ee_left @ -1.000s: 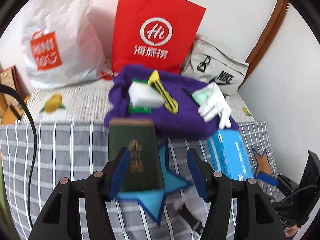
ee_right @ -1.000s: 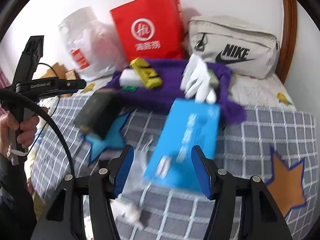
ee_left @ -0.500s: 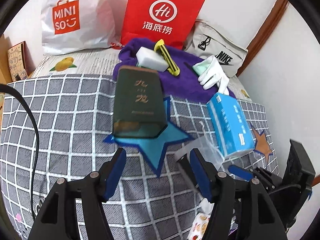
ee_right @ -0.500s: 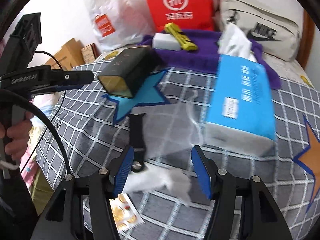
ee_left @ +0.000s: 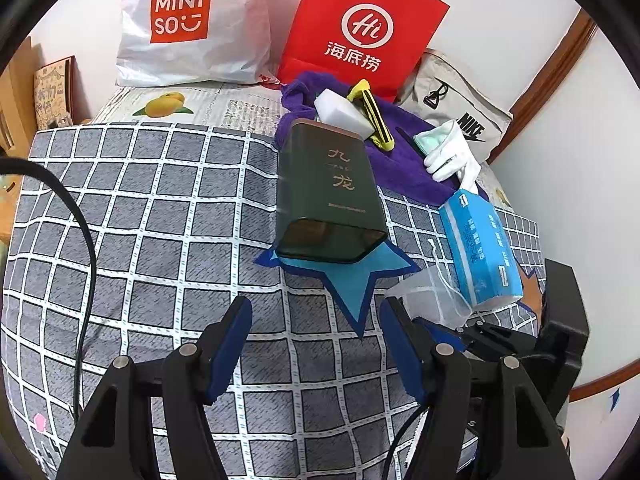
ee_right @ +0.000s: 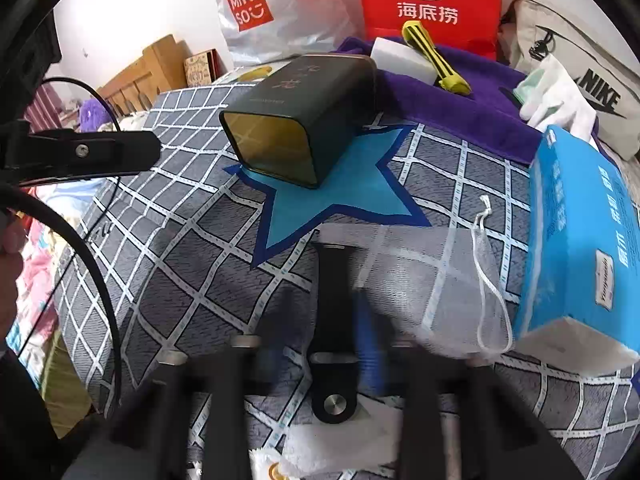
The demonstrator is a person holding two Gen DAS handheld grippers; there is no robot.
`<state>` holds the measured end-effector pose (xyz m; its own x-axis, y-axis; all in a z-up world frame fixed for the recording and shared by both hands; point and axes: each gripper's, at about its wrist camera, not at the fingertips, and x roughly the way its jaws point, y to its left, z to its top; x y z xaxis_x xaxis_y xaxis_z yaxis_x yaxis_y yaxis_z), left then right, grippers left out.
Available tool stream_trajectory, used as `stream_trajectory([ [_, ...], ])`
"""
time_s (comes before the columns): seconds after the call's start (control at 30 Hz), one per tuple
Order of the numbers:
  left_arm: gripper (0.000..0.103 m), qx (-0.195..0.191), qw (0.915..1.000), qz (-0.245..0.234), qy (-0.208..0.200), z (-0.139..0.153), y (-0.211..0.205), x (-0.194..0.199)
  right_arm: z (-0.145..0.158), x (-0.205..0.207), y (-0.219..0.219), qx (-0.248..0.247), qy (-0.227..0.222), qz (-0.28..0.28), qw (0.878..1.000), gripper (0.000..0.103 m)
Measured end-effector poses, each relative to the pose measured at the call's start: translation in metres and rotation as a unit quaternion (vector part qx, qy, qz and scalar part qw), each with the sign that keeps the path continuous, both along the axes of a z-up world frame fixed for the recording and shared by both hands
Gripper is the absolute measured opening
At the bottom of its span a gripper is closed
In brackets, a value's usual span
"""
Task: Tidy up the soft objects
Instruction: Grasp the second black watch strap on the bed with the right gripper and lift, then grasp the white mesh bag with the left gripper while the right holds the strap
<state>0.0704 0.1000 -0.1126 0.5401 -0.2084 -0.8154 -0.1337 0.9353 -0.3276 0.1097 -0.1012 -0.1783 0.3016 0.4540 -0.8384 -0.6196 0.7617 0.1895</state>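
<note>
Now the right gripper (ee_right: 316,356), blurred, is closing its jaws around the black watch strap (ee_right: 332,320) on the grid quilt (ee_right: 192,272); actual contact is unclear. Alongside lies a mesh drawstring pouch (ee_right: 432,288). Meanwhile the left gripper (ee_left: 316,344) is hovering spread and empty above the quilt, near the dark green tin (ee_left: 328,196).

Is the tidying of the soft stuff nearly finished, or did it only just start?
It looks only just started. Nothing looks put away yet: the white glove lies on the purple towel, and the mesh pouch sits loose by the tissue pack. The right gripper has just been closing around the black strap, though blur hides whether it grips. The left gripper is open over the blanket, holding nothing.
</note>
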Motion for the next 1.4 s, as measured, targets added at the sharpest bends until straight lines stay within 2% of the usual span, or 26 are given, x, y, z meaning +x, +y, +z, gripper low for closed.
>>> stream_trajectory([
  [0.2, 0.066, -0.003, 1.0000, -0.005, -0.001, -0.002, -0.001, -0.003, 0.008, -0.002, 0.000, 0.023, 0.007, 0.006, 1.000, 0.020],
  [0.5, 0.066, 0.013, 0.9992, -0.033, 0.015, -0.013, -0.023, 0.002, 0.040, -0.006, -0.020, 0.045, -0.024, -0.013, 0.999, 0.020],
  [0.57, 0.067, 0.016, 0.9988, -0.043, 0.019, -0.017, -0.031, 0.005, 0.049, -0.004, -0.031, 0.046, -0.035, -0.024, 0.998, 0.020],
  [0.67, 0.076, 0.015, 0.9977, -0.063, 0.022, -0.024, -0.048, 0.011, 0.059, -0.004, -0.052, 0.041, -0.053, -0.041, 0.997, 0.020],
  [0.87, 0.081, 0.015, 0.9950, -0.096, 0.022, -0.041, -0.085, 0.025, 0.065, -0.010, -0.105, 0.031, -0.061, -0.094, 0.993, 0.020],
  [1.03, 0.082, -0.022, 0.9940, -0.103, 0.028, -0.056, -0.107, 0.038, 0.061, -0.016, -0.142, 0.032, -0.058, -0.123, 0.990, 0.020],
  [1.1, 0.088, -0.014, 0.9942, -0.105, 0.020, -0.058, -0.115, 0.042, 0.058, -0.016, -0.154, 0.048, -0.049, -0.130, 0.989, 0.020],
  [1.3, 0.097, 0.003, 0.9921, -0.125, 0.011, -0.059, -0.136, 0.048, 0.050, -0.019, -0.170, 0.056, -0.044, -0.136, 0.988, 0.020],
  [1.4, 0.099, 0.043, 0.9898, -0.136, 0.008, -0.060, -0.149, 0.048, 0.047, -0.019, -0.179, 0.061, -0.041, -0.144, 0.987, 0.020],
])
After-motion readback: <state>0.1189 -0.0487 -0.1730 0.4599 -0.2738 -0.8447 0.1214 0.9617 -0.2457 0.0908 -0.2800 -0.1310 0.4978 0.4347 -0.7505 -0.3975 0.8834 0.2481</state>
